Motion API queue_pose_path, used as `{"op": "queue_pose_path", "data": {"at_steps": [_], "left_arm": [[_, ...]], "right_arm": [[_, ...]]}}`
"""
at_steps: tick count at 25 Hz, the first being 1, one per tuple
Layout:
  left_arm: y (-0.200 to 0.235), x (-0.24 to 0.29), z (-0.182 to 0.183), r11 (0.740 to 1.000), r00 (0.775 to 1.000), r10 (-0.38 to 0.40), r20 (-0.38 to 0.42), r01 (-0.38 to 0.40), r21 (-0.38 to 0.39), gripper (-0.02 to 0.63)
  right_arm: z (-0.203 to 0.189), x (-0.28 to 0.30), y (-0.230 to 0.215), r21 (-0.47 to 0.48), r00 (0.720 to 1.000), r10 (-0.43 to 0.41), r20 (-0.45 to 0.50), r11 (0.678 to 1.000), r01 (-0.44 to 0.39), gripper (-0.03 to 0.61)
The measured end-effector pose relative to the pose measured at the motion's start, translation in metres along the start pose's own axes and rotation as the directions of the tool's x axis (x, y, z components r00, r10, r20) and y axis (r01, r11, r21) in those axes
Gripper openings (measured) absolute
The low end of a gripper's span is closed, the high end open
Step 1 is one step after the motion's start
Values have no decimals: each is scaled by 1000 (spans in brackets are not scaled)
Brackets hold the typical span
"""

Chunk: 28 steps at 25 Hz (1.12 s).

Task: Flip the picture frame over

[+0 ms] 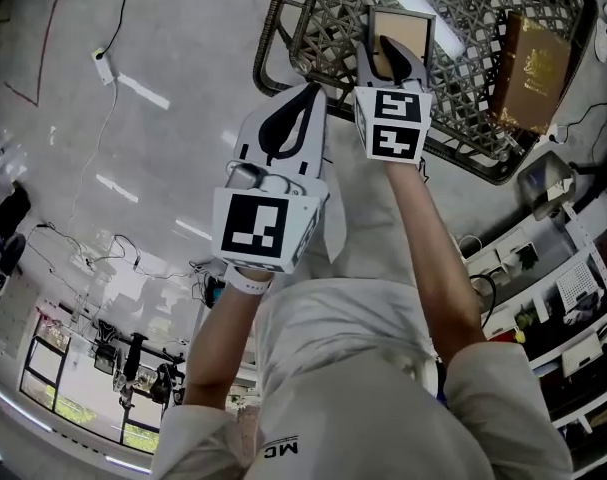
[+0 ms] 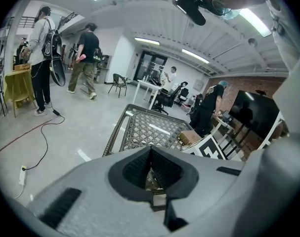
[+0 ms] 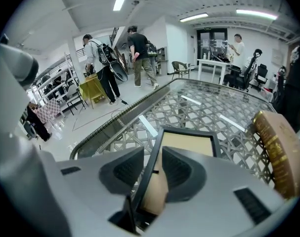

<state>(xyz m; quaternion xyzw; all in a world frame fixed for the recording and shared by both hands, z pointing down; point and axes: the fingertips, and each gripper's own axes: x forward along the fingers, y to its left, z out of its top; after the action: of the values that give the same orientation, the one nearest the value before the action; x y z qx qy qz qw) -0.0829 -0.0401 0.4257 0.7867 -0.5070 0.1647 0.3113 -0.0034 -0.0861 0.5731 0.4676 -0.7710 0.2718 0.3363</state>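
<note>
Picture frame (image 3: 187, 144) sits clamped in right gripper (image 3: 152, 156), unclear from head view.

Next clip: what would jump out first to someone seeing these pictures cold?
The eye goes first to the right gripper, shut on one side edge of the dark picture frame, whose tan panel shows, over the woven lattice table. Next come the left gripper, shut and empty beside the table's near rim, and a brown gold-stamped book at the table's right side.
</note>
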Motion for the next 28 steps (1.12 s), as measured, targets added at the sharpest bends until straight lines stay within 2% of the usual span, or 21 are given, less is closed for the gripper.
{"op": "queue_pose_path", "data": {"at_steps": [3, 8, 13, 16, 19, 28], "left_arm": [[4, -4, -2, 1000, 1000, 1, -2, -1, 15, 20], [8, -8, -5, 1000, 1000, 12, -1, -12, -7, 20], [7, -7, -6, 1000, 1000, 1, 2, -1, -4, 20], [11, -11, -4, 1000, 1000, 6, 4, -6, -2, 20], [14, -14, -3, 1000, 1000, 10, 7, -10, -6, 20], [17, -17, -8, 1000, 1000, 3, -3, -3, 1, 21]], "right_arm": [[-3, 4, 0, 6, 1000, -17, -13, 1000, 17, 124], [0, 4, 0, 16, 997, -74, -16, 997, 74, 109], [-1, 6, 0, -14, 993, -114, -19, 993, 113, 98], [0, 6, 3, -37, 994, -111, -20, 993, 111, 67], [1, 6, 0, 0, 995, -99, -22, 995, 99, 58], [-1, 7, -5, 23, 998, -65, -10, 998, 65, 55]]}}
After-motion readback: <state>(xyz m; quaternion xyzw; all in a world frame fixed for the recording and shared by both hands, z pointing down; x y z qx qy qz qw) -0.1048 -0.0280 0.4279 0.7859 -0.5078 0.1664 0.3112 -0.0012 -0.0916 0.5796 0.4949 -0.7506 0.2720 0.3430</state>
